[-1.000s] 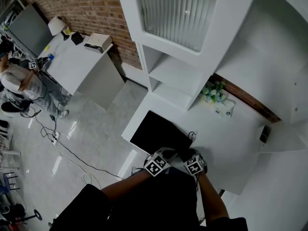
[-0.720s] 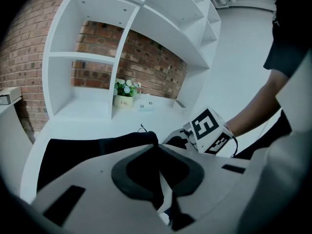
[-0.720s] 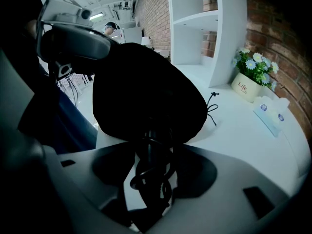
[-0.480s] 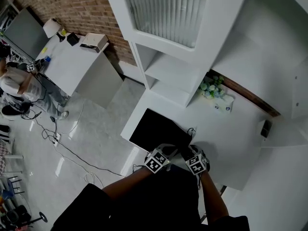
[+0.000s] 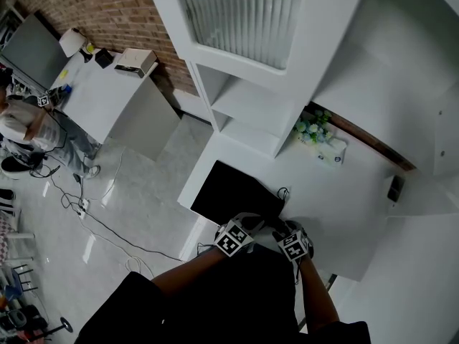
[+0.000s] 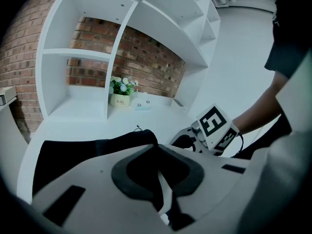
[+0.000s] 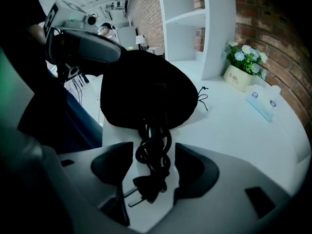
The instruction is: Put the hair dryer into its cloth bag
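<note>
The black cloth bag (image 5: pixel 231 194) lies on the white table (image 5: pixel 337 213), its near end lifted into a dome (image 7: pixel 146 89). The hair dryer itself is hidden; only its coiled black cord and plug (image 7: pixel 152 162) trail out of the bag's mouth. My left gripper (image 6: pixel 157 147) is shut on the bag's black edge and holds it up; it appears in the right gripper view at upper left (image 7: pixel 85 45). My right gripper (image 7: pixel 153 150) stands open over the cord, pads apart on either side and not touching it. In the head view both marker cubes sit close together at the bag's near end.
A flower pot (image 7: pixel 240 72) and a small blue-and-white pack (image 7: pixel 262 103) stand at the back by the brick wall. White shelves (image 5: pixel 247 106) rise behind the table. The table's near edge (image 7: pixel 105 135) is just left of the cord. A person sits at a far desk (image 5: pixel 107 84).
The right gripper has edged slightly to the right of the left one. The bag and the left gripper stay as they were.
</note>
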Demonstrator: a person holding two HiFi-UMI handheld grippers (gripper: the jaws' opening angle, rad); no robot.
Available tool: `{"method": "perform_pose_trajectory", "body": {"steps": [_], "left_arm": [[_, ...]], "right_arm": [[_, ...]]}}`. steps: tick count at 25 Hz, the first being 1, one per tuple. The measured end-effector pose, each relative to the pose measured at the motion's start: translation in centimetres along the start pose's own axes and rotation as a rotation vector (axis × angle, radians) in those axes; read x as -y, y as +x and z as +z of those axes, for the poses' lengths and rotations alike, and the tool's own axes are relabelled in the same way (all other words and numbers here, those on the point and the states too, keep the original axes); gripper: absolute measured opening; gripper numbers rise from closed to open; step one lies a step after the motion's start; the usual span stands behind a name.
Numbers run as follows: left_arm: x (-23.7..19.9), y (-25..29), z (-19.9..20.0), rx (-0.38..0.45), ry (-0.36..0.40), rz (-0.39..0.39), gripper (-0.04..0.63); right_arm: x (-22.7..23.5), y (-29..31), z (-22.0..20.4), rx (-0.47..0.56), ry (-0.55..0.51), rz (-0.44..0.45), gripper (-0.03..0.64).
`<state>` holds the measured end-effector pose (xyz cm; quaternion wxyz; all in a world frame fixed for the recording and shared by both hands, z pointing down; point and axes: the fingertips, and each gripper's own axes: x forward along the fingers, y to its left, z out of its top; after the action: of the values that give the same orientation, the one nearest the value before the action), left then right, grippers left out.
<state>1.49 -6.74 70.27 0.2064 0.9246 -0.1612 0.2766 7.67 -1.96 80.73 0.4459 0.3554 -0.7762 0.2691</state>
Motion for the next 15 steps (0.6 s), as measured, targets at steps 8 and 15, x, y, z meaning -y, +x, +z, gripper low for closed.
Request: {"method": "perform_pose_trajectory", "body": {"steps": [8,15], "left_arm": [[-0.1,0.1,0.0,-0.003,0.000,-0.004,0.035],[-0.1,-0.3,0.7,0.018,-0.024,-0.009,0.035]], "right_arm": [[0.1,0.3,-0.4,-0.015,-0.025,-0.009,0.206],[0.3,-0.3,1.8,0.050,-0.063,-0.032,0.198]]}}
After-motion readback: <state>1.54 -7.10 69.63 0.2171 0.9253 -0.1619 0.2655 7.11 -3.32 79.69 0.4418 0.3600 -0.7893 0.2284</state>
